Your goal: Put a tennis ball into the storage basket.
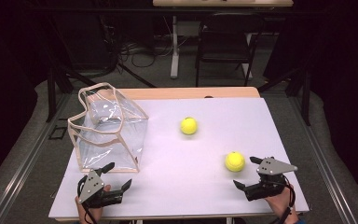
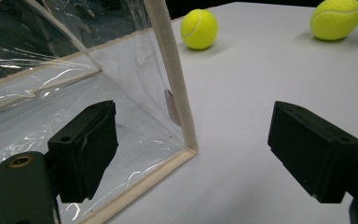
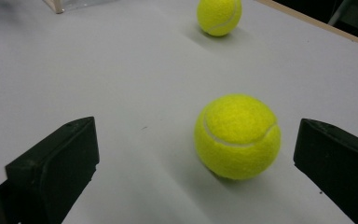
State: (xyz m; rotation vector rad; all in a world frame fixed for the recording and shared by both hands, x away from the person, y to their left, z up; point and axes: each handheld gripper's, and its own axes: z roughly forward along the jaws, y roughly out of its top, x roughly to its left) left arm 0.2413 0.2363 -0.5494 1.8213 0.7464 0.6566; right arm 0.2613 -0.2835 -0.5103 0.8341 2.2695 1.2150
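Note:
A clear plastic bag (image 1: 107,130) with beige trim stands open on the white table's left side. One yellow tennis ball (image 1: 189,126) lies mid-table, a second ball (image 1: 235,161) nearer the front right. My left gripper (image 1: 120,175) is open just in front of the bag's near right corner; in the left gripper view the bag (image 2: 51,84) rises behind the left jaw of the gripper (image 2: 198,149). My right gripper (image 1: 245,172) is open just short of the second ball. In the right gripper view that ball (image 3: 237,137) lies between the gripper's (image 3: 196,163) jaws, closer to the right one, untouched.
The white table top (image 1: 214,196) ends just behind both hands, and a wooden strip (image 1: 191,92) shows at its far edge. A dark chair (image 1: 223,44) and a desk leg (image 1: 174,46) stand beyond the table. Both balls (image 2: 198,29) (image 2: 335,18) lie ahead of the left gripper.

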